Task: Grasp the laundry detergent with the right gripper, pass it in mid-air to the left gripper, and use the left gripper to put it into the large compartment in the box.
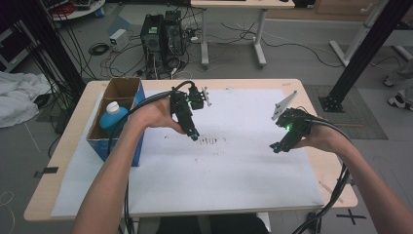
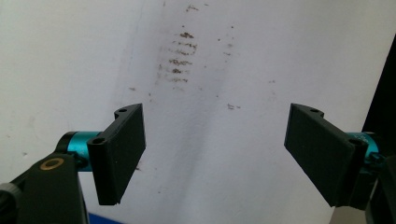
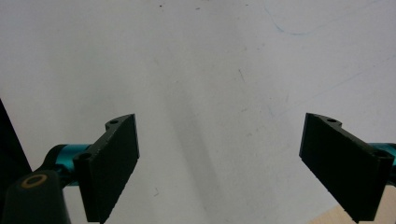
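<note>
Pictured: wooden table [image 1: 316, 105], covered by smudged white paper sheet [image 1: 234, 170]; open cardboard box [image 1: 119, 97] stood near its far-left corner.

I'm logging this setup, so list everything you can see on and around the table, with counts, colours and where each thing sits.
Wooden table: one, light wood, centre.
White paper sheet: one, white with dark smudges near its middle, covering most of the tabletop.
Open cardboard box with blue sides: one, brown inside, on the table's left part.
Blue plastic bottle with white cap: one, inside the box.
Computer towers: two, black, on the floor behind the table.
White desk: one, farther back.
White cloth: one, far left on the floor.
Cables: many, dark, across the floor.
Left gripper: black, jaws open, above the sheet.
Right gripper: black, jaws open, above the sheet's right part.
</note>
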Available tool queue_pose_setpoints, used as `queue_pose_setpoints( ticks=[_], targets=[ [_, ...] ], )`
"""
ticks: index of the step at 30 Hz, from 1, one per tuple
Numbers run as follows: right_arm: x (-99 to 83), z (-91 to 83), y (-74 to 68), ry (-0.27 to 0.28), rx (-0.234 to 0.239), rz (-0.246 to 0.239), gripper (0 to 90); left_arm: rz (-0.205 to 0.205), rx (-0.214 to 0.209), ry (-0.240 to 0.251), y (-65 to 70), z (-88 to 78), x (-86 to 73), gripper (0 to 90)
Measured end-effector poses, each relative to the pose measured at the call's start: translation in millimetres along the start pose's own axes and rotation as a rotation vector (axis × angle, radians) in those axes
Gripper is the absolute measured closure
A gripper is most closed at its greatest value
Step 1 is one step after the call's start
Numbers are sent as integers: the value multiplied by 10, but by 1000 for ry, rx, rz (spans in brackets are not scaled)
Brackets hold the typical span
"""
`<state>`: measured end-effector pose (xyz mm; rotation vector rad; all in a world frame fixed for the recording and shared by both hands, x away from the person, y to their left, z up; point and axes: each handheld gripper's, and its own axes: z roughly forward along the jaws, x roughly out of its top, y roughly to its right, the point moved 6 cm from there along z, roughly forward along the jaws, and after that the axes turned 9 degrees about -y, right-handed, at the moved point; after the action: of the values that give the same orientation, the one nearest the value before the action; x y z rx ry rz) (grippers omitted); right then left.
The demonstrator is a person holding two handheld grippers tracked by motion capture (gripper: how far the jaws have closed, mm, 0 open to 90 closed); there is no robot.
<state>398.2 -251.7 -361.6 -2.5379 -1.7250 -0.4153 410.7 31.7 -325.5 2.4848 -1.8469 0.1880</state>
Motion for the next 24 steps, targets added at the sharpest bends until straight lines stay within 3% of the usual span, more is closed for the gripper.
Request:
queue_pose_setpoints(
  ticks=[7,24],
  targets=[
    [1,-63,22,-5,-7,1,111,8,4,-16,32,74,3,206],
    [3,-78,-11,-13,-11,2,111,11,3,2,44,35,-16,206]
  ],
)
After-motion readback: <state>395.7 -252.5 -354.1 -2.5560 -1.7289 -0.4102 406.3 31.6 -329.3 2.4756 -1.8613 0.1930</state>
